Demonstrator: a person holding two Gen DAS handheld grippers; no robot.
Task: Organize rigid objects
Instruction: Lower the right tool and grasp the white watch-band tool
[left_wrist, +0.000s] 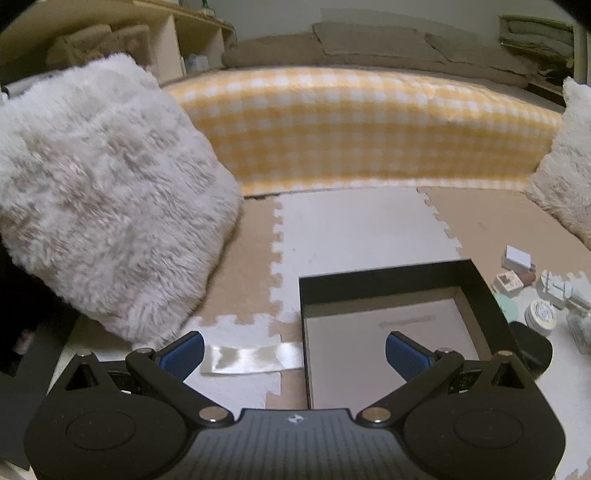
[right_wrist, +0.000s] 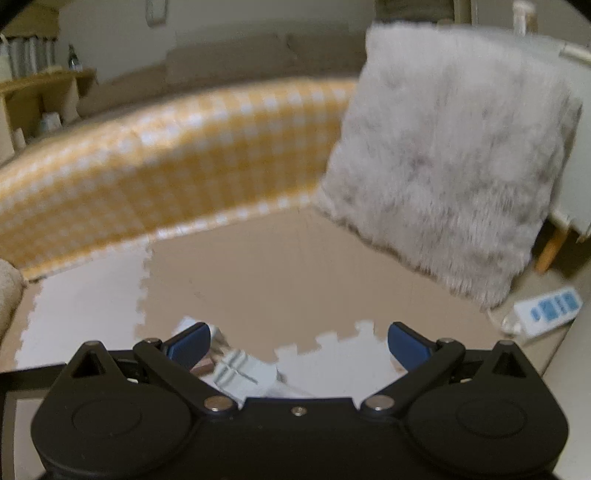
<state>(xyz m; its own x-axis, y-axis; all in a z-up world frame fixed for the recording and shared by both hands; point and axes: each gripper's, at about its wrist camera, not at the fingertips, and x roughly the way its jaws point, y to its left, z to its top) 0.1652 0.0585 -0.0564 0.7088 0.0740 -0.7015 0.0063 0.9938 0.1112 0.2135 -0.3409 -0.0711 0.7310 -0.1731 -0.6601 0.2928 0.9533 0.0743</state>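
Fluffy pillow (left_wrist: 107, 192) on the left, checked blanket (left_wrist: 362, 125) behind, and the left gripper (left_wrist: 294, 349) hangs with its jaws wide apart over the near wall of the black box (left_wrist: 384, 282), gripping nothing. Right of the box sit the small blocks (left_wrist: 515, 267) and a jar (left_wrist: 540, 314) on the mat. Over to the right gripper (right_wrist: 299, 345): jaws spread, empty, a white organizer (right_wrist: 243, 373) just below

Both wrist views look low across the foam mat (left_wrist: 354, 225) toward the shared checkered cushion (right_wrist: 166, 158).
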